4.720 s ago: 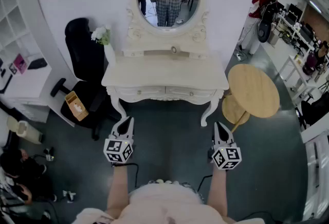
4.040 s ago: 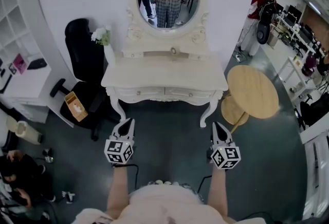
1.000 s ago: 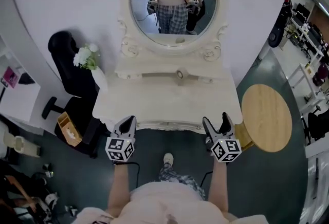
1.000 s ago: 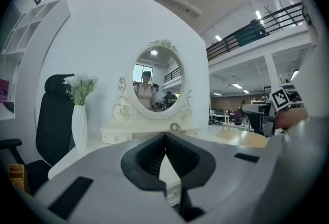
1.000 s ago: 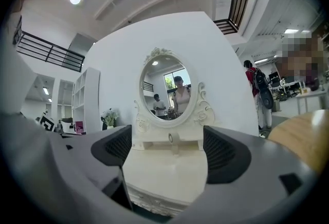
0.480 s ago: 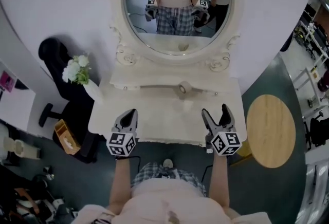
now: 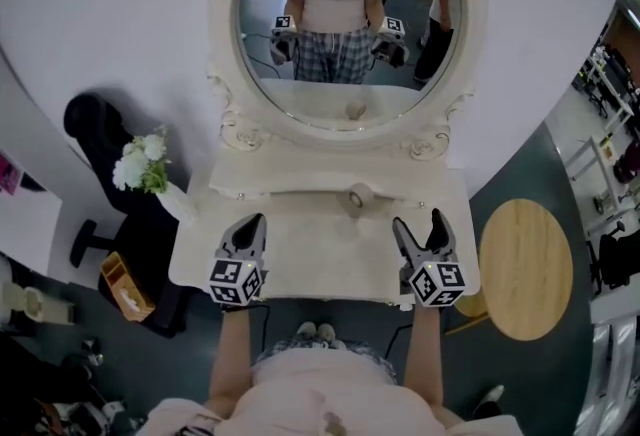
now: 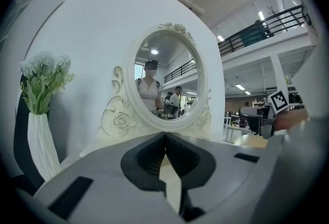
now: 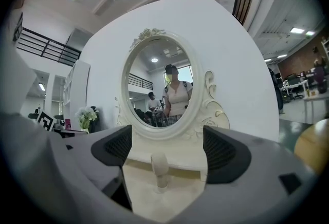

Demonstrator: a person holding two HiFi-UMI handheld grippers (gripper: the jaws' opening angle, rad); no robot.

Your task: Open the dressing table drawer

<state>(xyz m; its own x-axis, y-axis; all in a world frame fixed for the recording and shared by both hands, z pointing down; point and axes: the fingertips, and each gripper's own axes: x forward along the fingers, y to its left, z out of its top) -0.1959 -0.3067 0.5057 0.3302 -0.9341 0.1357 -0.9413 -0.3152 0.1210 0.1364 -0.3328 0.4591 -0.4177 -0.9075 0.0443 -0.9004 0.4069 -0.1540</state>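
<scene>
The white dressing table [image 7: 320,259] stands right in front of me, under its oval mirror [image 7: 345,24]. Below the mirror runs a shallow drawer with a round knob [image 7: 357,195], which also shows between the right jaws in the right gripper view as the knob [image 9: 159,166], some way off. The drawers in the table's front are hidden under its top. My left gripper [image 7: 254,222] hovers over the left of the tabletop, jaws shut and empty [image 8: 165,135]. My right gripper [image 7: 417,221] hovers over the right of the tabletop, open with nothing in it [image 9: 164,138].
A white vase of flowers [image 7: 145,162] stands at the table's left end, also seen in the left gripper view [image 8: 38,115]. A black office chair [image 7: 95,129] and a wooden box [image 7: 122,286] are at the left. A round wooden table [image 7: 525,269] stands at the right.
I have walked up to the dressing table; both grippers went from over the floor to over the tabletop. The right gripper's jaws have opened. The left has stayed shut.
</scene>
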